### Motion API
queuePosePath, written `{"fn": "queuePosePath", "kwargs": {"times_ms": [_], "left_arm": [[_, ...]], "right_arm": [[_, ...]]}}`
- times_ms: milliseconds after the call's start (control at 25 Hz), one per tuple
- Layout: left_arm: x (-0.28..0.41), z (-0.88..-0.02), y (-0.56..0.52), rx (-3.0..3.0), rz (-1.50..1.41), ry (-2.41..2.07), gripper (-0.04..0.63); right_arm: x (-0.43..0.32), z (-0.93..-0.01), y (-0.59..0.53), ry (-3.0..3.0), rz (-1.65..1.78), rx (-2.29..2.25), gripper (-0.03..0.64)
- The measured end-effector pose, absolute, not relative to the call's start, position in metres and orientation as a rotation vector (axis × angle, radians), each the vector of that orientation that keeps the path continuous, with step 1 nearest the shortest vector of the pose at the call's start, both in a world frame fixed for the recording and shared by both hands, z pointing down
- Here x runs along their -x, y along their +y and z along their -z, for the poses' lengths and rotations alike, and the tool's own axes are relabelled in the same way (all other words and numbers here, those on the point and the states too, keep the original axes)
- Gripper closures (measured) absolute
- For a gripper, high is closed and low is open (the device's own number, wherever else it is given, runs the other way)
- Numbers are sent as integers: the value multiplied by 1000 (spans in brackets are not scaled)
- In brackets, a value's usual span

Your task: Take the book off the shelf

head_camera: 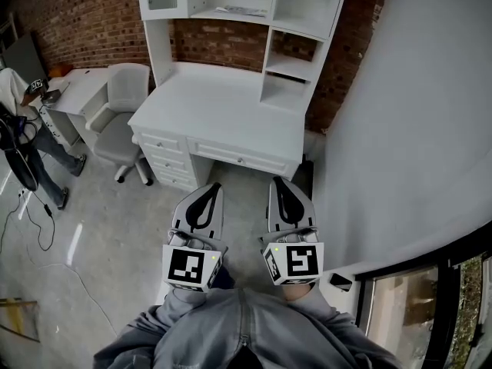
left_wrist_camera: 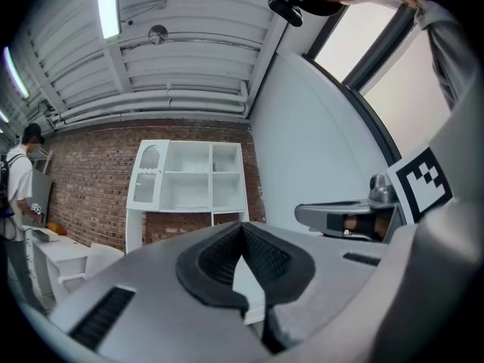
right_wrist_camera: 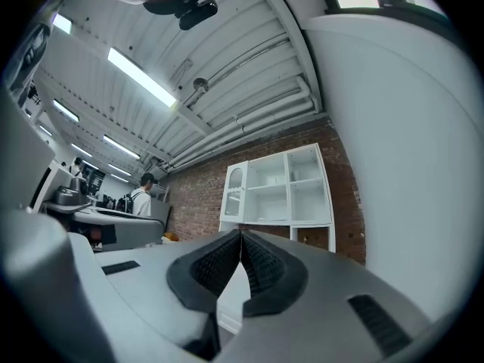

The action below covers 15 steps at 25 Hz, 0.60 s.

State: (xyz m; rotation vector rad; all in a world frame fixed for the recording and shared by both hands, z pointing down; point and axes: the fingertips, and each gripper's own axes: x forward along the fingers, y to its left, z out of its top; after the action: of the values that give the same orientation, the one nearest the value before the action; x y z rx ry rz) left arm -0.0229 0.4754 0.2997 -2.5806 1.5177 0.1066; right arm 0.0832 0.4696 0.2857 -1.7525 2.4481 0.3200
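The head view looks steeply down from well back onto the white counter [head_camera: 223,106] and its shelf unit [head_camera: 246,6]. Both gripper views sit low, facing slightly upward along their jaws toward that same distant shelf unit and brick wall [left_wrist_camera: 91,187].

white desk [head_camera: 223,106] against the brick wall, top bare. drawer stack on its left side, one wide drawer in the centre. white hutch [head_camera: 304,25] sits on the desk's back edge, split into open compartments, with a glazed door on the upper left one. one flat pale item lies on the middle upper shelf board, probably the book [head_camera: 242,10], too small to confirm. grey concrete floor [head_camera: 115,229] carries the desk, a grey office chair [head_camera: 123,121] just left of it, and a smaller white table [head_camera: 84,87] beyond the chair. thin cable [head_camera: 34,214] trails loose across the floor at left; yellowish board [head_camera: 17,319] lies at the lower left corner.
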Motion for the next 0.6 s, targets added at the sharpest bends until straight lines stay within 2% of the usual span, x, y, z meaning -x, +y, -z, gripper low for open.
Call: {"fn": "queuePosePath", "kwargs": {"times_ms": [600], "left_arm": [[36, -315, 370, 2614, -137, 1486, 589]], "right_arm": [[-67, -300, 371, 2471, -332, 1771, 589]]}}
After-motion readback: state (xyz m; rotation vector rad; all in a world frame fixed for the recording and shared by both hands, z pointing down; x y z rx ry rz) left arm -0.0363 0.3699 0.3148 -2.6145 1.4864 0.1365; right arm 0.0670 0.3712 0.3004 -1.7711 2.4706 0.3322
